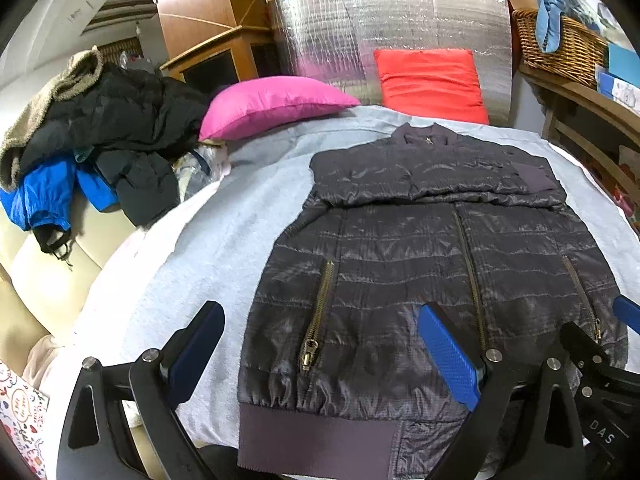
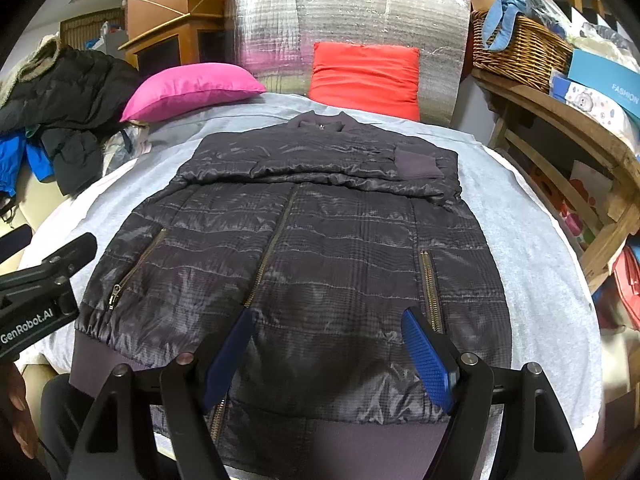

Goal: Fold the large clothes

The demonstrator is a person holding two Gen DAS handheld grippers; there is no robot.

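A dark grey quilted jacket (image 1: 432, 248) (image 2: 304, 240) lies flat on a grey sheet (image 1: 208, 240) (image 2: 532, 264), zipped, collar at the far end. Both sleeves are folded across its chest, and one ribbed cuff (image 2: 416, 164) lies at the right. My left gripper (image 1: 320, 312) stands open above the jacket's lower left part, beside a pocket zip (image 1: 316, 320), with nothing pressed between its blue pads. My right gripper (image 2: 328, 318) stands open over the lower middle, near the ribbed hem (image 2: 360, 444). Neither holds cloth.
A heap of dark and blue clothes (image 1: 92, 140) lies at the left. A pink pillow (image 1: 272, 104) and a red pillow (image 1: 432, 80) lean at the head by a silver foil panel (image 1: 392, 20). A wicker basket (image 2: 520, 52) sits on wooden shelving (image 2: 580, 140) at the right.
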